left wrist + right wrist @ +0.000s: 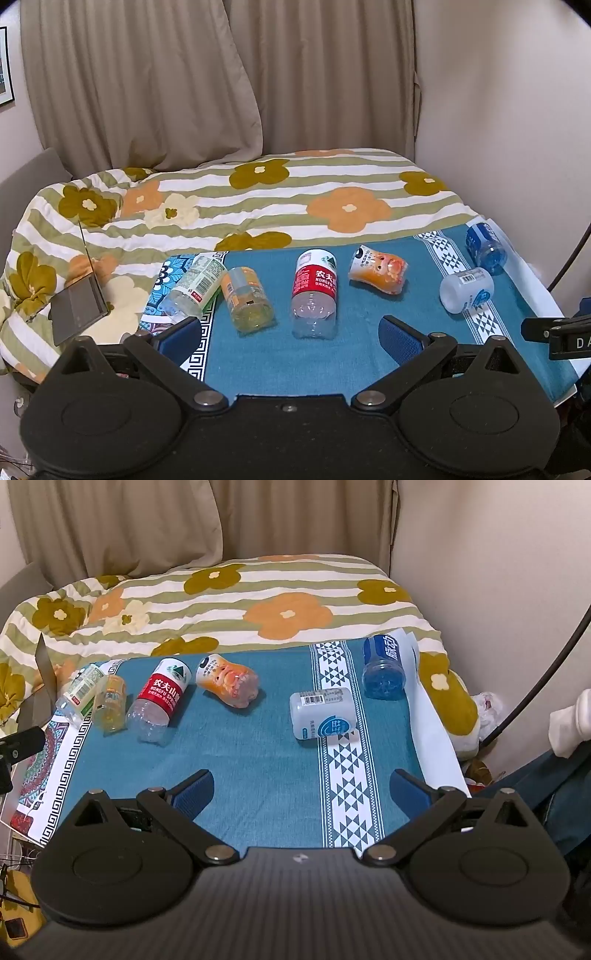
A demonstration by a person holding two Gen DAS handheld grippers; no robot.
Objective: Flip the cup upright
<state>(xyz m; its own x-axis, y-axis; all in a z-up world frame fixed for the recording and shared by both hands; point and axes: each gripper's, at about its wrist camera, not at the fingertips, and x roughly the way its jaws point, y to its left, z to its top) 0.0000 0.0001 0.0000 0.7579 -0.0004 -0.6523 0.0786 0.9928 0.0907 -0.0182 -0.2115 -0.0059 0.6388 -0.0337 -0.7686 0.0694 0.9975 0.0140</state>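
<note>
Several cut-bottle cups lie on their sides on a blue cloth: a green-label cup, a yellow cup, a red-label cup, an orange cup, a white cup and a blue cup. My left gripper is open and empty, just short of the red-label cup. My right gripper is open and empty, short of the white cup.
The cloth covers a table pushed against a bed with a flowered quilt. A laptop lies on the quilt at the left. Curtains and a wall stand behind. The right gripper's body shows at the table's right edge.
</note>
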